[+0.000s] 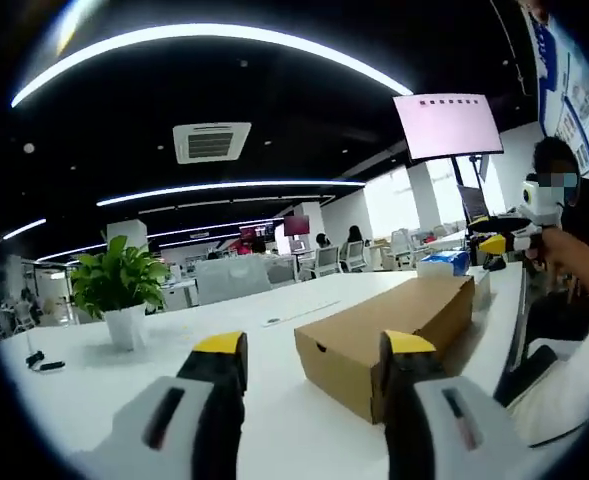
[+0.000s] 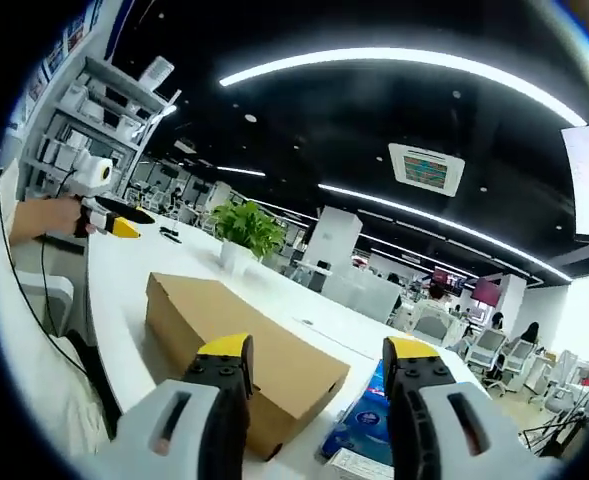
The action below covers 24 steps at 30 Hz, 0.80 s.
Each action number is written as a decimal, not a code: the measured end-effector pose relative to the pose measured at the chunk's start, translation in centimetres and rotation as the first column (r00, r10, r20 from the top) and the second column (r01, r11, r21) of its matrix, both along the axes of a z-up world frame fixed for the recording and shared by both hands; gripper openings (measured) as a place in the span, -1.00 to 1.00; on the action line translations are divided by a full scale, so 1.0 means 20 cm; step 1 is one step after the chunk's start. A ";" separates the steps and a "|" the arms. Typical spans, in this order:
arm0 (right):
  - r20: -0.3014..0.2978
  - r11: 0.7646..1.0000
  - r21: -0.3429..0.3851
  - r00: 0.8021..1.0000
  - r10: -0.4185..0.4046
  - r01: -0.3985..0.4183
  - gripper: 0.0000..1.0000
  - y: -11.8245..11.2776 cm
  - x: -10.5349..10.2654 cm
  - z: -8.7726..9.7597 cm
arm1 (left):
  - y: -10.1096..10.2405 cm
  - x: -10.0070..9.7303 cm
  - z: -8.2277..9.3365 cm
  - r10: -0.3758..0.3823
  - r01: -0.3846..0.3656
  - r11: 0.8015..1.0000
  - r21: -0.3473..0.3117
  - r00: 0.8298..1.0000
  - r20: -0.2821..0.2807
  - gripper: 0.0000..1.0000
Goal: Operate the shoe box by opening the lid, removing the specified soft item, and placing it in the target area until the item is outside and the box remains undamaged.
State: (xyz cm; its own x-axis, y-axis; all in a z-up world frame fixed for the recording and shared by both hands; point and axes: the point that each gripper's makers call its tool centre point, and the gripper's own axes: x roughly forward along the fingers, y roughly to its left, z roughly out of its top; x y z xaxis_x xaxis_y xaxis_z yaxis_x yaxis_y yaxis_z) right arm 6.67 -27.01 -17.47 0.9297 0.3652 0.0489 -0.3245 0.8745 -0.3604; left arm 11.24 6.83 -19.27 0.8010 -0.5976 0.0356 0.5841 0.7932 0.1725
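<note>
A closed brown cardboard shoe box lies on the white table with its lid down. In the left gripper view my left gripper hovers open just short of the box's near end, its yellow-tipped jaws wide apart and holding nothing. Beyond the box's far end the right gripper shows in a person's hand. The right gripper view has the same box from its other end, with my right gripper open over it and nothing held. At far left the left gripper appears in a hand.
A potted green plant in a white pot stands on the table left of the box; it also appears behind the box as the plant. A blue packet lies beside the box's near end. Black cable bits rest near the left edge. Office desks, chairs and people sit beyond.
</note>
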 end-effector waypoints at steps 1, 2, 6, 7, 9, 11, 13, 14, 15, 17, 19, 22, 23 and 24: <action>-0.004 1.000 0.019 1.000 -0.002 0.002 0.08 -0.01 0.00 0.00 | 0.00 0.00 0.00 0.002 -0.002 1.000 -0.003 1.000 -0.012 0.07; -0.009 0.999 0.052 1.000 -0.007 0.008 0.07 -0.02 -0.01 0.01 | 0.00 0.00 -0.01 0.004 -0.004 1.000 -0.003 1.000 -0.014 0.08; 0.007 0.980 0.192 0.999 0.048 -0.048 0.08 -0.02 -0.05 0.06 | 0.00 -0.01 0.00 0.009 -0.009 1.000 -0.017 1.000 -0.027 0.18; 0.011 0.977 0.204 0.998 0.057 -0.058 0.09 -0.01 -0.05 0.07 | 0.00 -0.01 0.01 0.011 -0.012 1.000 -0.027 0.999 -0.031 0.17; 0.017 0.969 0.234 0.997 0.073 -0.074 0.12 -0.01 -0.06 0.08 | 0.00 -0.01 0.01 0.004 -0.006 0.999 -0.035 0.999 -0.045 0.15; 0.026 0.970 0.230 0.997 0.075 -0.079 0.18 0.00 -0.06 0.09 | -0.02 -0.01 0.00 -0.001 0.001 1.000 -0.015 1.000 -0.024 0.16; 0.019 0.968 0.239 0.997 0.075 -0.078 0.18 0.00 -0.06 0.10 | -0.02 0.01 -0.01 0.013 -0.013 1.000 -0.006 0.999 -0.032 0.18; 0.031 0.967 0.239 0.996 0.085 -0.090 0.18 0.01 -0.07 0.11 | -0.03 0.01 -0.02 0.011 -0.011 1.000 -0.007 0.999 -0.032 0.20; 0.046 0.965 0.236 0.993 0.107 -0.114 0.17 0.02 -0.08 0.11 | -0.03 0.00 -0.02 0.009 -0.009 1.000 0.000 1.000 -0.026 0.22; 0.056 0.955 0.247 0.986 0.154 -0.164 0.01 0.06 -0.10 0.11 | -0.02 0.00 -0.02 0.021 -0.021 1.000 0.021 1.000 -0.015 0.22; 0.019 0.944 0.285 0.985 0.171 -0.169 0.02 0.08 -0.10 0.08 | -0.01 -0.01 0.00 0.028 -0.028 0.999 0.016 1.000 -0.008 0.18; 0.014 0.943 0.285 0.985 0.174 -0.170 0.29 0.10 -0.08 0.07 | -0.02 -0.02 0.02 0.007 -0.008 1.000 -0.017 1.000 -0.013 0.18; 0.011 0.945 0.283 0.986 0.167 -0.163 0.31 0.10 -0.08 0.07 | -0.02 -0.02 0.02 0.007 -0.007 1.000 -0.017 1.000 -0.012 0.18; 0.000 0.956 0.261 0.990 0.141 -0.136 0.27 0.09 -0.07 0.05 | -0.02 -0.02 0.02 0.007 -0.007 1.000 -0.014 1.000 -0.010 0.15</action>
State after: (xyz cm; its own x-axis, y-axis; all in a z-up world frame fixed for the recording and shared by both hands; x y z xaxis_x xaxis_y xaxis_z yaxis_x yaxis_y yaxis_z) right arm 5.25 -25.23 -16.46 0.8723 0.4675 0.1431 -0.4537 0.8831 -0.1193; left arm 10.75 6.39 -18.82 0.8058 -0.5911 0.0359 0.5798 0.7998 0.1550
